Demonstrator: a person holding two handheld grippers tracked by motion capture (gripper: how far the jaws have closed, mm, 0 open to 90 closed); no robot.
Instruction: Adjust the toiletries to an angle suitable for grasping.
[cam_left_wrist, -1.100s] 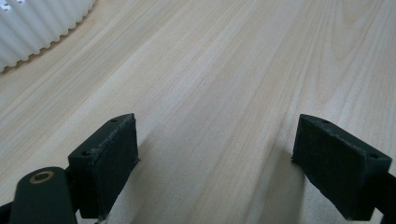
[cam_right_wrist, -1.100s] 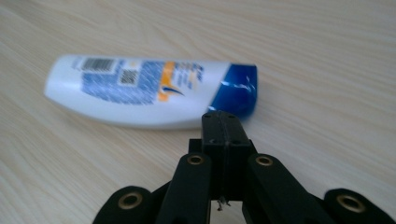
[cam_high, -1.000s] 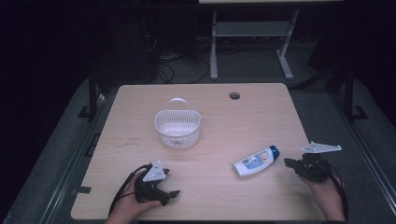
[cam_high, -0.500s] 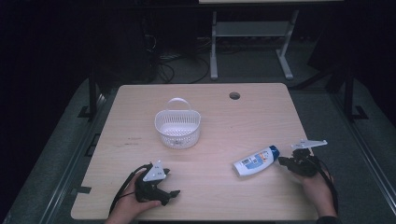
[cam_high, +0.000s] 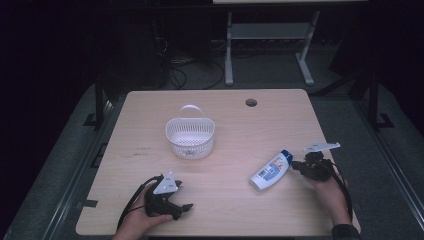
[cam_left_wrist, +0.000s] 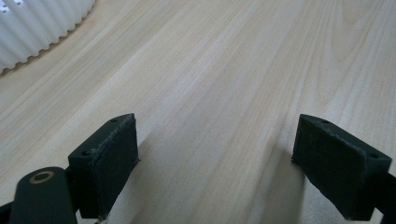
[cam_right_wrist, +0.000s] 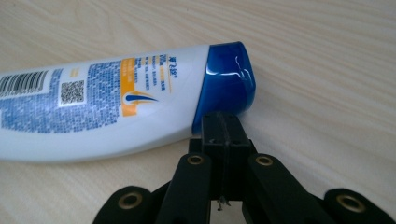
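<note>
At the right side of the table (cam_high: 150, 150), the right gripper (cam_right_wrist: 223, 122) is held low with its jaws pressed fully together, nothing between them, their tip just at the blue cap of the bottle (cam_right_wrist: 112, 98). If a nudge is meant, the push is best kept low and square to the cap so the rounded body is not spun aside; if a grasp, the jaws must first be spread. The bottle lies on its side, white with blue print, a barcode and an orange band, well apart from the white basket (cam_high: 190, 136). The left gripper (cam_left_wrist: 215, 158) is rested on the wood near the front edge, jaws wide and empty.
</note>
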